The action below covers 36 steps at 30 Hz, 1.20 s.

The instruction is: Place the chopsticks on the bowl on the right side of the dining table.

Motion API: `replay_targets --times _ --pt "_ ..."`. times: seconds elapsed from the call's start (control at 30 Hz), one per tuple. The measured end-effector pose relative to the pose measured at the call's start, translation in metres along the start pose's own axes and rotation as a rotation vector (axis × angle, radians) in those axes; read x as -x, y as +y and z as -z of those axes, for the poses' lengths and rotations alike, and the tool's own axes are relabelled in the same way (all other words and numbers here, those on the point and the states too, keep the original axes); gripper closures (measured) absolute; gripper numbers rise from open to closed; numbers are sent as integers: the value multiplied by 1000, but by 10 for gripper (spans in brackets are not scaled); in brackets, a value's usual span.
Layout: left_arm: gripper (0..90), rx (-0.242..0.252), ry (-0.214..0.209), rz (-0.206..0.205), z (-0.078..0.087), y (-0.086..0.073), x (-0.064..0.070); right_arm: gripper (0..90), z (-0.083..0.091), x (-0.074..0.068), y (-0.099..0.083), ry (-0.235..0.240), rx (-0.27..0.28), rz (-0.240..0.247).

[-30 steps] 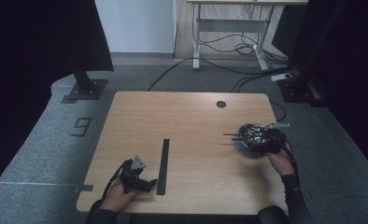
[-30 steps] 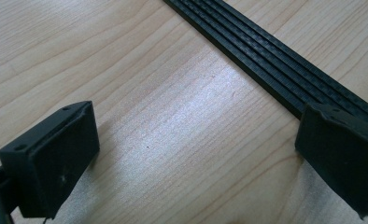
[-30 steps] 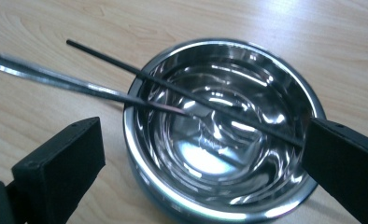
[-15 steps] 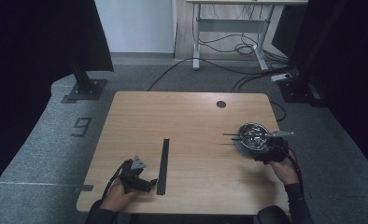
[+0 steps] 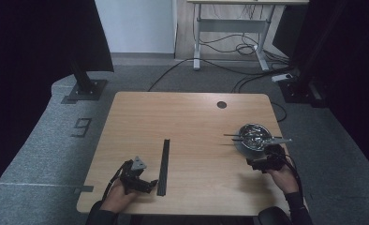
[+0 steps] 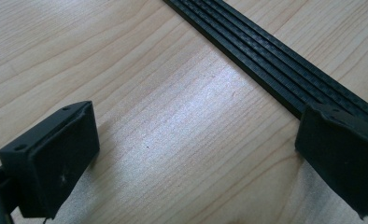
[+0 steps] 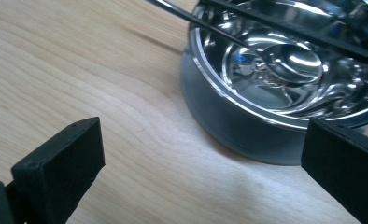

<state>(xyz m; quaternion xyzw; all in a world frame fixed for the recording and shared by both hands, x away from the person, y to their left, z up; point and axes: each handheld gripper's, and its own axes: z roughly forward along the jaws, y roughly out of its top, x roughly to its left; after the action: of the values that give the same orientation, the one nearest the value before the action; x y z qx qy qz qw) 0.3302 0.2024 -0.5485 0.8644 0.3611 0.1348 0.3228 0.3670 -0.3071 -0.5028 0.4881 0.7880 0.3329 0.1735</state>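
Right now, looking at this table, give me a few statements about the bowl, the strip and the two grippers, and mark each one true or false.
1. The metal bowl holds a spoon. True.
2. The left gripper is shut on the black strip. False: its fingers stand open, the strip beside one.
3. The right gripper is open, just short of the bowl. True.
4. The bowl lies upside down. False: it sits upright on the table.
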Motion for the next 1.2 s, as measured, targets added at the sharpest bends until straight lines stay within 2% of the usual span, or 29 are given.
replay_targets --times 0.4,0.67,0.83,1.2 --pt "0 0 0 0 0 0 0 0 -11 -32 7 50 1 52" --pt "0 0 0 0 0 0 0 0 -24 -55 14 85 -21 99" --pt "0 0 0 0 0 0 0 0 -31 -66 19 118 -19 110" --pt "0 2 0 2 0 0 0 0 -44 -84 25 147 -55 148"
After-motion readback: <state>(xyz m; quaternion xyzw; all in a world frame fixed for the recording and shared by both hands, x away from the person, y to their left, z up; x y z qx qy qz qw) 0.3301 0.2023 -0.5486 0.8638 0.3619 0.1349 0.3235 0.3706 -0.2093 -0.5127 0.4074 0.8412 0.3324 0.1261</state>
